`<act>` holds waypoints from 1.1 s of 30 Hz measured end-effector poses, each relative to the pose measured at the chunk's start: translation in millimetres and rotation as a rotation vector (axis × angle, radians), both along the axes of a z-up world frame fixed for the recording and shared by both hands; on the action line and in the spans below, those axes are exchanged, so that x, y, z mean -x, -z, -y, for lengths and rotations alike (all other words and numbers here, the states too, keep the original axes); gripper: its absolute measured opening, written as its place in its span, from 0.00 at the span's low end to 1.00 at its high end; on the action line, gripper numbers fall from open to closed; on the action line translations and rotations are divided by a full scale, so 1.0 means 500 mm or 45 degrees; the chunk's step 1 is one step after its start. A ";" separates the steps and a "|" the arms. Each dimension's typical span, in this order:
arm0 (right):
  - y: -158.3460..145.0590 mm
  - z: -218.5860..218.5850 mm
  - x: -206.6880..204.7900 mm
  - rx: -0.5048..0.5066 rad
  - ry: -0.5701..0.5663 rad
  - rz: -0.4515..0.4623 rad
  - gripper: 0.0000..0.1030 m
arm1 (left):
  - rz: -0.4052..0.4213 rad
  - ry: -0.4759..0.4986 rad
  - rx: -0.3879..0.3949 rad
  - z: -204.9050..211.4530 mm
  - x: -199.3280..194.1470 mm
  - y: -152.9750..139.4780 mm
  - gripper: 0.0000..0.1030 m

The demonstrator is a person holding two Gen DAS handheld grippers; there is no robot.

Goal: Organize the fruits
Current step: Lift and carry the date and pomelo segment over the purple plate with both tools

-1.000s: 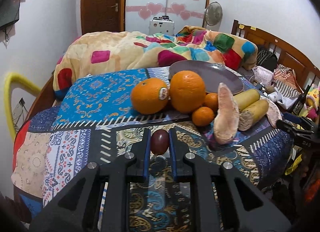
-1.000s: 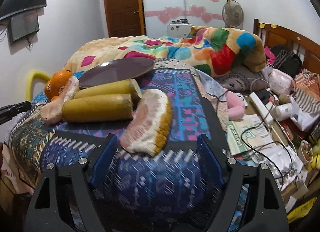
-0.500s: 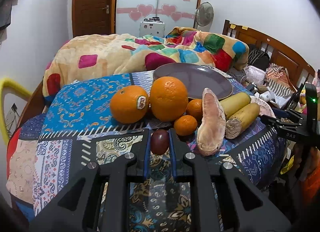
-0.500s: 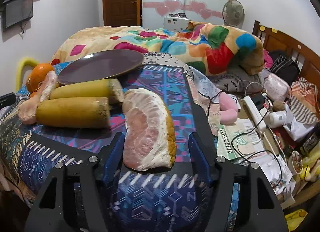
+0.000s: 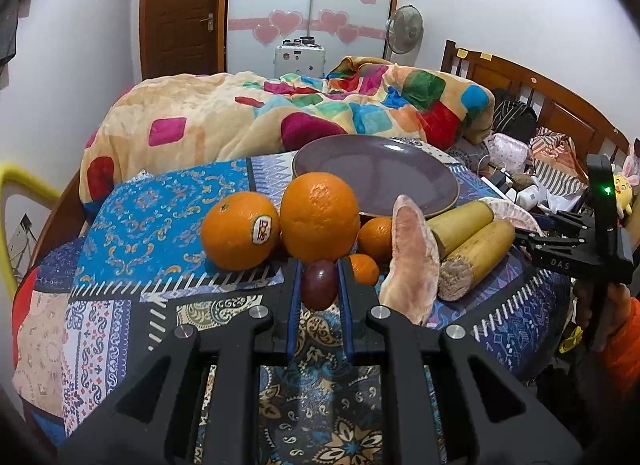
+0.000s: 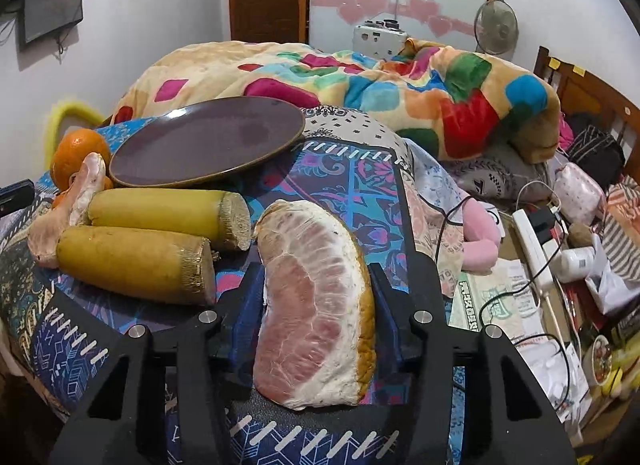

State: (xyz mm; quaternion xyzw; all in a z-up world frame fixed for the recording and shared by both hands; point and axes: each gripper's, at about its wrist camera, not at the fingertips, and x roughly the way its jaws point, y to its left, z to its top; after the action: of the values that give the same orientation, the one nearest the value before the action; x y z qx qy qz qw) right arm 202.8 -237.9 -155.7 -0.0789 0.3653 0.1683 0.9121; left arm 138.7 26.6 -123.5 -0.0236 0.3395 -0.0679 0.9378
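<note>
My left gripper (image 5: 319, 285) is shut on a small dark red plum (image 5: 319, 284), held just in front of the fruit pile. Two big oranges (image 5: 319, 217), two small mandarins (image 5: 363, 268), a pomelo wedge (image 5: 412, 257) and two yellow sugarcane pieces (image 5: 476, 253) lie before the purple plate (image 5: 376, 173). My right gripper (image 6: 316, 285) has its jaws around a second pomelo wedge (image 6: 316, 297) lying on the bed cover, closing in on its sides. The plate (image 6: 208, 141) and the sugarcane pieces (image 6: 132, 261) lie to its left.
A rumpled colourful blanket (image 5: 280, 117) fills the far half of the bed. The wooden headboard (image 5: 540, 97) and cluttered bedside items, cables and a power strip (image 6: 532, 241), are on the right. A yellow chair back (image 5: 16, 185) stands at the left.
My left gripper moved forward with the plum toward the oranges. My right gripper advanced over the pomelo wedge and its jaws narrowed around it.
</note>
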 end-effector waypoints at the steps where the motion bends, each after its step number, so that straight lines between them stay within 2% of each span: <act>1: -0.001 0.001 0.003 0.001 0.006 0.000 0.45 | 0.005 0.002 -0.004 0.002 -0.001 -0.006 0.16; 9: -0.031 0.024 0.015 -0.031 0.044 0.019 0.45 | 0.044 0.004 -0.016 0.020 -0.014 -0.046 0.16; 16: -0.102 0.030 0.028 -0.074 0.049 0.133 0.45 | 0.095 0.008 -0.025 0.039 -0.032 -0.085 0.16; 24: -0.171 -0.002 0.015 -0.142 0.002 0.256 0.45 | 0.171 0.005 -0.046 0.059 -0.066 -0.137 0.16; 33: -0.202 -0.057 -0.021 -0.164 -0.043 0.320 0.45 | 0.204 0.017 -0.069 0.084 -0.119 -0.161 0.16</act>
State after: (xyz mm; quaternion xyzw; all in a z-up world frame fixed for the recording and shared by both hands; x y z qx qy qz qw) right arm 213.3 -209.5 -54.8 -0.0468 0.2355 0.1954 0.9509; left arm 198.2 -15.5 -43.2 0.0097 0.2653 -0.0667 0.9618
